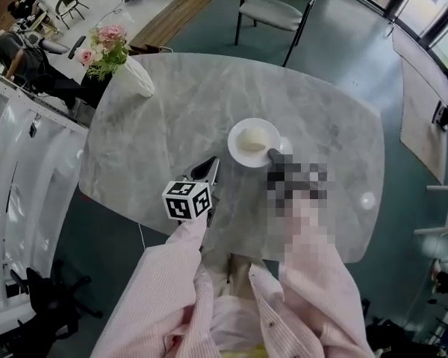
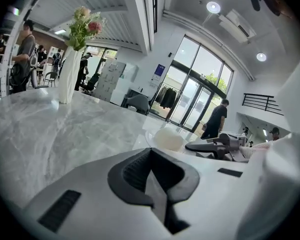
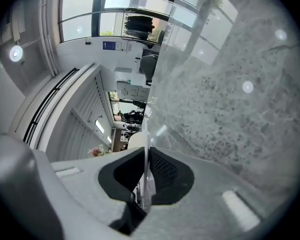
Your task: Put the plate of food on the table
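Between right tongs [image 3: 146, 156] — plate [image 3: 145, 131] rim, pinched.

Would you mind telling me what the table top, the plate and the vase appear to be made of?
Table top: polished marble or marble-look stone, going by the grey veining and ceiling-light reflections. Plate: probably glazed ceramic, plain smooth white with a thin rim. Vase: likely matte white ceramic, though plastic cannot be ruled out.
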`<act>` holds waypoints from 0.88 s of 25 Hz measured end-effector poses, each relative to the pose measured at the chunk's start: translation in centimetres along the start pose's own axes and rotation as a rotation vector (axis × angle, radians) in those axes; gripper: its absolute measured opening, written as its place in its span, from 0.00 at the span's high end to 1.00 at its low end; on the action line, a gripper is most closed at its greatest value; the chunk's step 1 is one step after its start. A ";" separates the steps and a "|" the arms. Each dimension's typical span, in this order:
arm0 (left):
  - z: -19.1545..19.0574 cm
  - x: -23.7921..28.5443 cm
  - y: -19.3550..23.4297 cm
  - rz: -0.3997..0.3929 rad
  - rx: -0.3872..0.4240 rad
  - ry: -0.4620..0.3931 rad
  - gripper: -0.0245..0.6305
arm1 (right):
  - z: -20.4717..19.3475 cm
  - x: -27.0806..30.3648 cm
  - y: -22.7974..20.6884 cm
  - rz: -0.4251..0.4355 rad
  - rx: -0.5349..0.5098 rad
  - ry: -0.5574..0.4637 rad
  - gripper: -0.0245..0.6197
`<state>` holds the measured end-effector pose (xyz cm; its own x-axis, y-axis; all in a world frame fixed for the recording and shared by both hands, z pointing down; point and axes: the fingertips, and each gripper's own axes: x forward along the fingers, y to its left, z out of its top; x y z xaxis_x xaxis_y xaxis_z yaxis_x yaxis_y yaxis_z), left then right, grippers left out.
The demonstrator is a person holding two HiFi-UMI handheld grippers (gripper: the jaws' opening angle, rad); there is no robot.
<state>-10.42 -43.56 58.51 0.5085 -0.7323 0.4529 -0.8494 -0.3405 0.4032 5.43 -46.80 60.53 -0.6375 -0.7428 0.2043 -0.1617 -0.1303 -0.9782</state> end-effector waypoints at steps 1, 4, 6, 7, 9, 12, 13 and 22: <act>-0.3 0.5 0.2 -0.001 -0.002 0.012 0.97 | 0.0 0.4 -0.4 -0.007 0.006 -0.001 0.93; -1.0 1.5 0.7 -0.002 -0.017 0.041 0.97 | -0.2 1.0 -1.7 -0.040 0.017 0.004 0.93; -1.3 2.1 1.0 0.000 -0.025 0.054 0.97 | -0.2 1.4 -2.4 -0.063 0.021 0.006 0.93; -1.4 2.3 1.2 0.000 -0.029 0.060 0.97 | -0.3 1.5 -2.7 -0.071 0.021 0.008 0.93; -1.7 2.6 1.6 0.002 -0.035 0.069 0.97 | -0.4 1.8 -3.1 -0.082 0.022 0.008 0.93; -2.1 3.0 2.0 0.002 -0.040 0.082 0.97 | -0.6 2.2 -3.6 -0.097 0.016 0.010 0.93; -2.3 3.1 2.1 0.002 -0.041 0.085 0.97 | -0.7 2.3 -3.8 -0.102 0.013 0.012 0.93; -2.8 3.5 2.0 0.005 -0.047 0.101 0.97 | -0.4 2.4 -4.4 -0.151 -0.015 0.022 0.93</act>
<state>-9.97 -45.12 63.16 0.5183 -0.6696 0.5319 -0.8454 -0.3074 0.4369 4.25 -47.75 65.31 -0.6210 -0.7012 0.3503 -0.2684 -0.2296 -0.9355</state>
